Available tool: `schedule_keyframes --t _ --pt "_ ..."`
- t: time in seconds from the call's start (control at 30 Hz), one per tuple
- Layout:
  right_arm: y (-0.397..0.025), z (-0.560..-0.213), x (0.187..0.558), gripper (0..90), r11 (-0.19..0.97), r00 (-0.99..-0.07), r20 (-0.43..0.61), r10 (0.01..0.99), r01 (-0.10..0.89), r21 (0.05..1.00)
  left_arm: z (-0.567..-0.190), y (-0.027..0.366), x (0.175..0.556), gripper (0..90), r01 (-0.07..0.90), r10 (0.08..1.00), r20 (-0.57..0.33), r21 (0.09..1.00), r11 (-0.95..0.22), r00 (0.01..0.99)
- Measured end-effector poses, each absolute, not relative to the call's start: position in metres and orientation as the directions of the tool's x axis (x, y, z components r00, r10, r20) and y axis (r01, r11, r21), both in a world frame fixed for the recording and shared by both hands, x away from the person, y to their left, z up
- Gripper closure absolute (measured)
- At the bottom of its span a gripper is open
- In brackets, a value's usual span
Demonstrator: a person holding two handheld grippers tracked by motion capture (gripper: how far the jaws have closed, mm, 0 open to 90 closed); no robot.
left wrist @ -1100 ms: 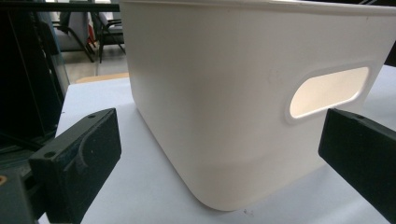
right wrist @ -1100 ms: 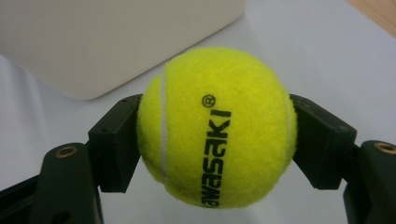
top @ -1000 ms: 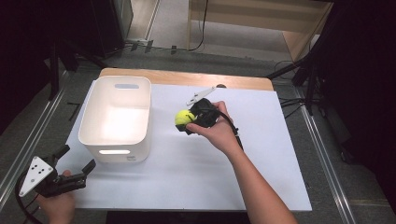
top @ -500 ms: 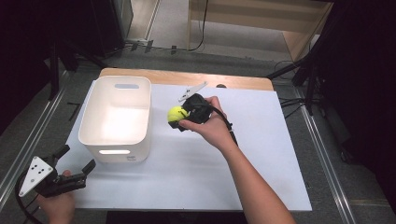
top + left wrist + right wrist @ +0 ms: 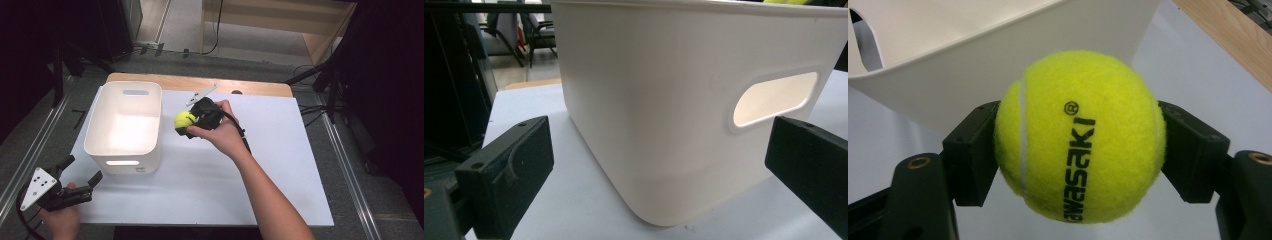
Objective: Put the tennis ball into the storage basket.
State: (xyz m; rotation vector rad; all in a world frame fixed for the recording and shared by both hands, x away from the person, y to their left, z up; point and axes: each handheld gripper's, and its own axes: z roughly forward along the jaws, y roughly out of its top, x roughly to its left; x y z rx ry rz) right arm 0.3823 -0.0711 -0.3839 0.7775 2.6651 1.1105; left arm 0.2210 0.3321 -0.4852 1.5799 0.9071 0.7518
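Your right gripper [image 5: 184, 125] squeezes the fuzzy yellow tennis ball [image 5: 184, 119] between its two black jaws. The jaws press on both sides of the ball. You hold the ball up in the air, just beside the white plastic bin [image 5: 125, 125] on the white counter [image 5: 280, 165]. Your left gripper [image 5: 80, 175] is wide open and holds nothing, near the bin's handle hole
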Motion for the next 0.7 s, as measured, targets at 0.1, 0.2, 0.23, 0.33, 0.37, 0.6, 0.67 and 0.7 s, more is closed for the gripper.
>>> schedule_keyframes --t 0.1,0.2,0.23,0.33,0.37,0.6,0.67,0.7 --pt "-0.067 -0.381 0.383 24.4 0.594 -0.860 0.056 0.508 0.396 0.700 -0.485 0.332 0.221 0.0 0.161 0.864 0.001 0.982 -0.095 0.503" --pt "-0.064 -0.378 0.383 24.4 0.599 -0.866 0.053 0.498 0.388 0.701 -0.485 0.332 0.221 0.0 0.162 0.864 0.001 0.982 -0.096 0.503" --pt "-0.063 -0.377 0.383 24.4 0.598 -0.864 0.055 0.500 0.390 0.700 -0.485 0.332 0.221 0.0 0.161 0.864 0.002 0.982 -0.095 0.503" --pt "-0.060 -0.374 0.383 24.4 0.599 -0.869 0.053 0.491 0.381 0.704 -0.485 0.332 0.221 0.0 0.161 0.864 0.001 0.982 -0.095 0.504" --pt "-0.059 -0.374 0.382 24.4 0.596 -0.868 0.058 0.494 0.386 0.704 -0.485 0.332 0.221 0.0 0.161 0.864 0.005 0.982 -0.100 0.503" --pt "-0.054 -0.369 0.382 24.5 0.604 -0.877 0.049 0.478 0.369 0.707 -0.485 0.332 0.221 0.0 0.161 0.864 0.003 0.982 -0.097 0.503" --pt "-0.052 -0.368 0.382 24.4 0.608 -0.880 0.047 0.472 0.364 0.706 -0.485 0.332 0.221 0.0 0.161 0.864 0.004 0.982 -0.098 0.503" --pt "-0.052 -0.367 0.382 24.5 0.609 -0.880 0.045 0.472 0.363 0.705 -0.485 0.332 0.221 0.0 0.161 0.864 0.004 0.982 -0.098 0.503"
